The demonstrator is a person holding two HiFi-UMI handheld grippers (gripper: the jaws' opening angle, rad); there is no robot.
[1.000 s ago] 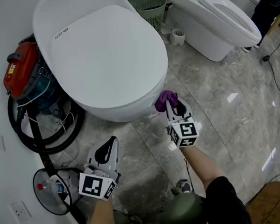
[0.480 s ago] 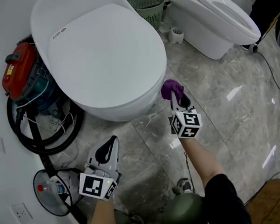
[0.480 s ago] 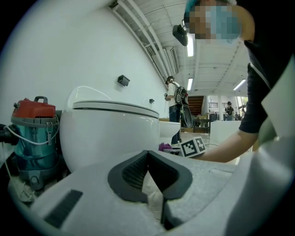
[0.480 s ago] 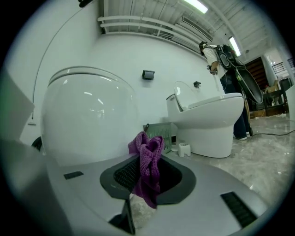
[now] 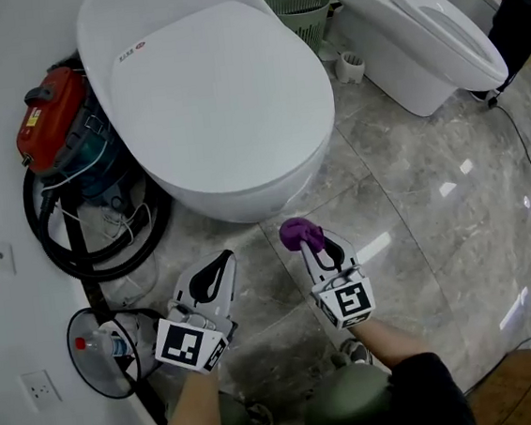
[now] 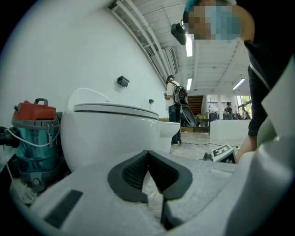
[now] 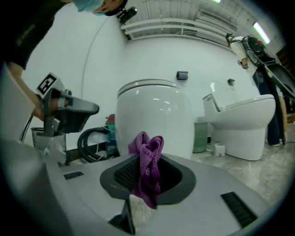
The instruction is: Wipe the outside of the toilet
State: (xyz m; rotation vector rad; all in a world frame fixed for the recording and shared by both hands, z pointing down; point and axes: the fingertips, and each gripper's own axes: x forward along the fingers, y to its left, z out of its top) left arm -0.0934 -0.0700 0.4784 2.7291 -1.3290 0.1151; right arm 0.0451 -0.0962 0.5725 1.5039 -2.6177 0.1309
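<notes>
Right gripper (image 5: 315,249): jaws clamped on a purple cloth (image 5: 296,233), which bunches up past the tips so that fabric, not plastic, would meet the porcelain. Toilet (image 5: 226,107): lid down, directly ahead of those tips, near but apart; the cloth is off the surface, so no wiping contact at this moment. Left gripper (image 5: 213,271): jaws pressed together on nothing, held low beside the right one, apparently idle because one cloth serves the job. Vacuum cleaner (image 5: 60,125) with black hose (image 5: 91,258): ahead and left of the left gripper, close against the bowl, likely restricting access to that flank.
</notes>
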